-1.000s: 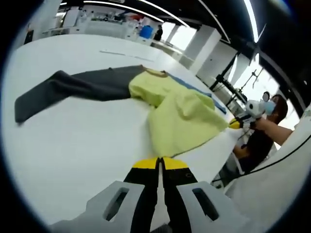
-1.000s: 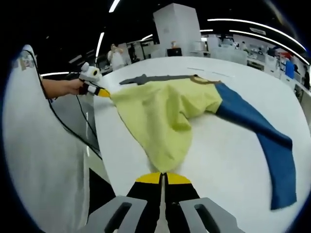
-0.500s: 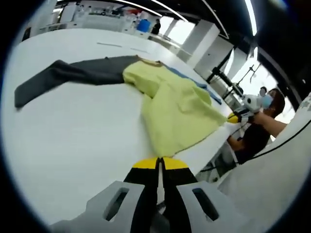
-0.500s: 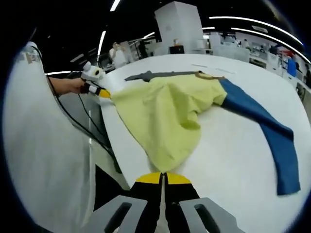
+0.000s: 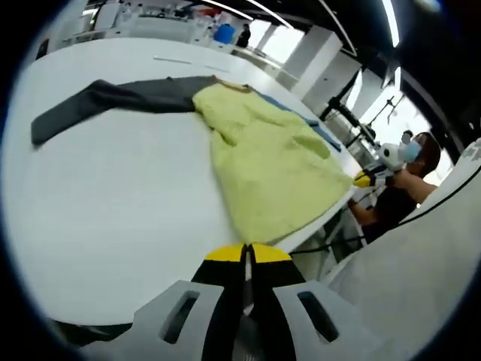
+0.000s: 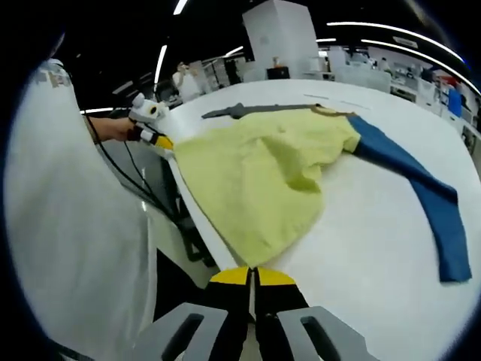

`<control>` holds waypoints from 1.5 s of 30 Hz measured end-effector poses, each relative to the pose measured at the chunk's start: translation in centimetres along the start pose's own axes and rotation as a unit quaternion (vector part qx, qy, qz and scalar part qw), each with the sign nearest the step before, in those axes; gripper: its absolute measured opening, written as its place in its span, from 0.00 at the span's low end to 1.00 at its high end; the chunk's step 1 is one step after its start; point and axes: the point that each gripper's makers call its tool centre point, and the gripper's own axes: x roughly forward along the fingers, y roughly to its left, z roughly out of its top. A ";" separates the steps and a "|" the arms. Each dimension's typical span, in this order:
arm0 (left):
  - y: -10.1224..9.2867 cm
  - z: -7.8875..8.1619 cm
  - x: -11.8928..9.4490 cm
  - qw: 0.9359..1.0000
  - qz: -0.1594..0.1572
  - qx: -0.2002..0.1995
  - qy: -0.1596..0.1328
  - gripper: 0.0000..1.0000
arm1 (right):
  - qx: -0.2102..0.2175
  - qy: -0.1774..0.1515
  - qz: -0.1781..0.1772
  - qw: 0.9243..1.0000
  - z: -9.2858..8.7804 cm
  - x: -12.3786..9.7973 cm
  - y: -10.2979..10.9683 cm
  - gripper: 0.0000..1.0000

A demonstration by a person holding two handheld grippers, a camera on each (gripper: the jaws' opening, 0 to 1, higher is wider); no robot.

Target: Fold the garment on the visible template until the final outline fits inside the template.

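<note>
My left gripper (image 5: 248, 254) sat at 6 o'clock in the left gripper view, its yellow-tipped jaws pressed together on the near hem corner of the garment (image 5: 270, 165). The garment's yellow body spread from that corner up toward 12 o'clock across the white table (image 5: 113, 203), with the grey sleeve (image 5: 113, 101) stretched flat toward 10 o'clock and a thin strip of the blue sleeve (image 5: 304, 124) showing just past the yellow cloth at 1 o'clock. At 3 o'clock in that view my right gripper (image 5: 364, 179) met the other hem corner at the table's edge, held by my hand.

In the right gripper view my right gripper (image 6: 252, 277) stood at 6 o'clock, jaws closed on the yellow hem where the cloth came down to a point. The yellow body (image 6: 259, 177) lay rumpled with a raised fold across its middle, reaching toward 12 o'clock. The blue sleeve (image 6: 421, 199) ran out flat toward 3 o'clock on the table (image 6: 361, 248), and the grey sleeve (image 6: 255, 110) lay far off at 12 o'clock. My left gripper (image 6: 154, 137) showed at 10 o'clock, pinching the far hem corner at the table edge, the hem drawn between the two grippers. I could not make out any template marking on the table.
</note>
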 end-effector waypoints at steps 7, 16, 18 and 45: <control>0.3 -0.7 -0.4 1.000 0.004 -0.006 0.002 0.00 | -0.001 0.002 0.008 1.000 -0.5 0.1 1.1 0.00; 0.8 -1.1 -0.8 1.000 0.009 -0.012 0.000 0.00 | -0.001 0.005 0.019 1.000 -0.8 0.2 1.7 0.00; 0.7 -1.3 -0.9 1.000 0.009 -0.014 0.001 0.00 | -0.002 0.006 0.021 1.000 -0.8 0.3 1.8 0.00; -0.5 2.1 -1.5 0.996 -0.007 0.049 -0.072 0.22 | -0.001 -0.036 0.009 0.999 1.2 -0.9 0.6 0.13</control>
